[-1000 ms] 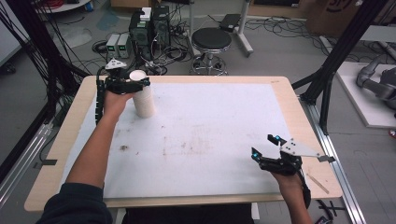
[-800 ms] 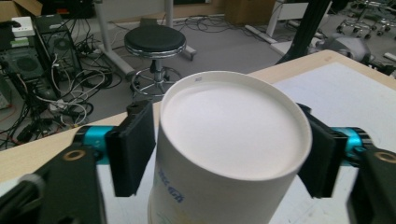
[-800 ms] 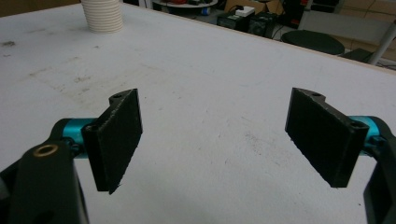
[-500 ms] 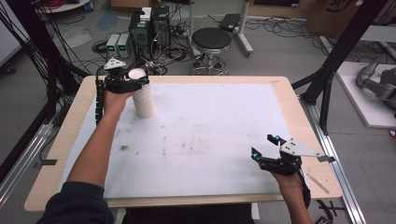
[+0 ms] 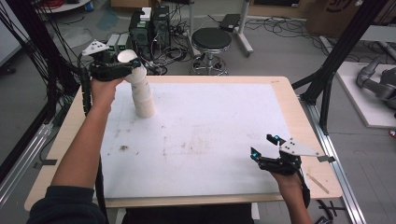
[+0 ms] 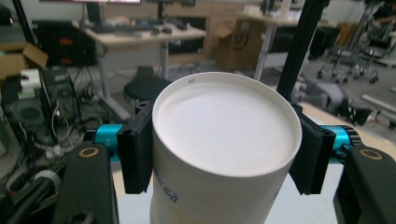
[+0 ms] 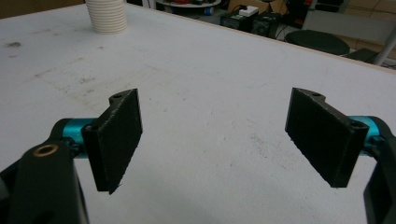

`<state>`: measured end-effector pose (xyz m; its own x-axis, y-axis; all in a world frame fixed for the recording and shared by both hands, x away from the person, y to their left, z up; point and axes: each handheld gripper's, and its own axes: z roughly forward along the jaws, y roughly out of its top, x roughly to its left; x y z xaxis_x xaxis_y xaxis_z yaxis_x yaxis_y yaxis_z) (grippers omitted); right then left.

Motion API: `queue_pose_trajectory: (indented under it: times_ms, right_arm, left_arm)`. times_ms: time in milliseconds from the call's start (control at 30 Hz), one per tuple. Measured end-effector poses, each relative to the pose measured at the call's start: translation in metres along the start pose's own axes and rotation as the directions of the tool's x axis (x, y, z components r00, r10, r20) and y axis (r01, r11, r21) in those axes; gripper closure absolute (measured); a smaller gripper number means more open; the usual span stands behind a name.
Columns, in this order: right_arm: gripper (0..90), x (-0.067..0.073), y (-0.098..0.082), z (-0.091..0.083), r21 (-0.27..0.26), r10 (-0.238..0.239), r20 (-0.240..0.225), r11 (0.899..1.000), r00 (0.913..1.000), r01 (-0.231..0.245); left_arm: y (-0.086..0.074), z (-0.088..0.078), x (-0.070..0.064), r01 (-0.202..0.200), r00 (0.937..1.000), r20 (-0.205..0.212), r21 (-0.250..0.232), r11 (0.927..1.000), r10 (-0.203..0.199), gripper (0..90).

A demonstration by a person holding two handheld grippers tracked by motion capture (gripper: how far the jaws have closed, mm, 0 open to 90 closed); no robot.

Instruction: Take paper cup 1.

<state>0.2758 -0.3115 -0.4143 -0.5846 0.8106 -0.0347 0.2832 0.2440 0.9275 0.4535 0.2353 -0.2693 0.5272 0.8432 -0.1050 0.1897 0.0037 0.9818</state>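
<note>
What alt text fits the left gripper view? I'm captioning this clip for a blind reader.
The left claw clamps an upside-down white paper cup, one black jaw pressing each side just under its flat base. Behind are desks, cables and a black stool.

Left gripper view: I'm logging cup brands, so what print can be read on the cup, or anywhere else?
Paper cup: small mark at the rim and blue print on its side, both too blurred to read.
Cardboard box behind: dark print, unreadable.
Nothing else legible.
</note>
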Motion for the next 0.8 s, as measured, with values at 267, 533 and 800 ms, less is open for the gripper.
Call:
queue_pose_trajectory:
  times_ms: [267,533,800]
  right_arm:
    - [19.3,0.001,0.001,0.001,-0.002,-0.006,-0.003,1.000,1.0000,0.006]
    - [19.3,0.004,0.004,0.002,-0.005,-0.008,-0.013,1.000,0.9999,0.008]
    - [19.3,0.007,0.006,0.003,0.002,0.000,-0.037,1.000,0.9993,0.000]
  left_arm:
    - [0.020,-0.032,-0.006,-0.032,0.9994,0.009,-0.062,0.9976,0.033,35.7]
    - [0.025,-0.061,-0.016,-0.055,0.9977,0.033,-0.095,0.9939,0.059,36.0]
    - [-0.005,-0.081,-0.031,-0.051,0.9912,0.118,-0.079,0.9956,0.060,36.0]
